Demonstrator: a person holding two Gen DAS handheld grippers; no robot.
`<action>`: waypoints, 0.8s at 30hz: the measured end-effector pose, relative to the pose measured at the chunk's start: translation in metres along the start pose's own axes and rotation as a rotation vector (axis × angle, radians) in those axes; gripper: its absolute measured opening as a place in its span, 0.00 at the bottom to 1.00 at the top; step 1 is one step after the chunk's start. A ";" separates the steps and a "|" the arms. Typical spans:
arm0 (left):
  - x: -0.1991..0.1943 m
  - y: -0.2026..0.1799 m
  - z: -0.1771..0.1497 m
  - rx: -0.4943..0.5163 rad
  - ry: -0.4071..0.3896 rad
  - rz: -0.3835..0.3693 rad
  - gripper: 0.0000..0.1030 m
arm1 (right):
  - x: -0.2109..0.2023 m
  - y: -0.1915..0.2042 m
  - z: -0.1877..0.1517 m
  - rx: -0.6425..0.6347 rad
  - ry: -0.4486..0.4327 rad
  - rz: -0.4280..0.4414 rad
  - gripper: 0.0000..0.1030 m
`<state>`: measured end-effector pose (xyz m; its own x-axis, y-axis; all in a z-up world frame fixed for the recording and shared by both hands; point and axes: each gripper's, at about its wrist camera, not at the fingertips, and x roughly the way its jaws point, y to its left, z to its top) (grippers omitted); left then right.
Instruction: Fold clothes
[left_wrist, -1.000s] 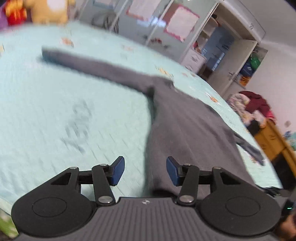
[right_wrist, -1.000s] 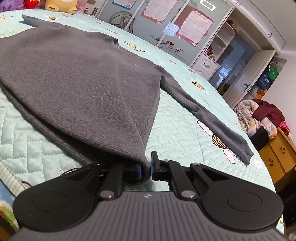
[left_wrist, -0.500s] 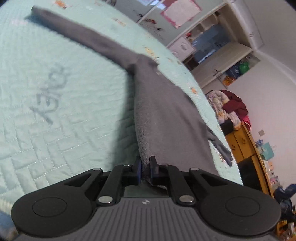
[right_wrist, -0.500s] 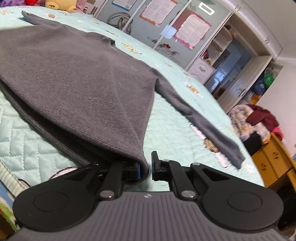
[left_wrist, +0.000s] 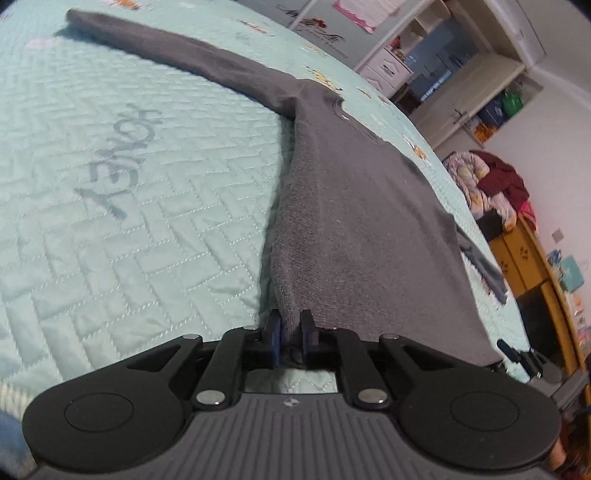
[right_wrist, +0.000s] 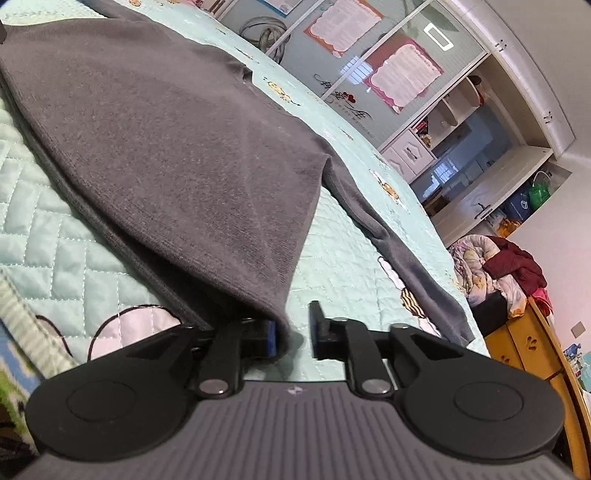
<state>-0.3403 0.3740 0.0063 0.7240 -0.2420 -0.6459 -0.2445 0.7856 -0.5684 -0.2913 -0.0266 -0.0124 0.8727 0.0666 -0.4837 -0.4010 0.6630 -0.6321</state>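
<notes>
A dark grey long-sleeved sweater lies spread on the bed, one sleeve stretched to the far left and the other off to the right. My left gripper is shut on the sweater's near left hem corner. In the right wrist view the sweater is lifted into a fold at its near right corner. My right gripper has a gap between its pads; the hem corner lies against the left pad only.
The bed has a light teal quilted cover. A wardrobe with mirrored doors stands behind the bed. A pile of clothes sits on a yellow wooden cabinet at the right.
My left gripper went from open to shut on the sweater's hem corner. My right gripper, shut on the other hem corner earlier, has now opened.
</notes>
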 end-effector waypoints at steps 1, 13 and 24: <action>-0.004 -0.001 -0.001 -0.004 0.004 0.008 0.13 | -0.004 -0.004 0.000 0.011 0.002 0.003 0.35; -0.047 -0.044 0.024 0.169 -0.244 0.047 0.24 | -0.028 -0.099 -0.002 0.545 -0.010 0.211 0.46; 0.087 -0.057 0.045 0.201 -0.050 -0.064 0.31 | 0.146 -0.127 0.068 0.968 0.026 0.400 0.47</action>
<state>-0.2340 0.3338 0.0051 0.7663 -0.2705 -0.5828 -0.0673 0.8683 -0.4915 -0.0942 -0.0501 0.0387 0.7148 0.4043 -0.5707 -0.2548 0.9104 0.3258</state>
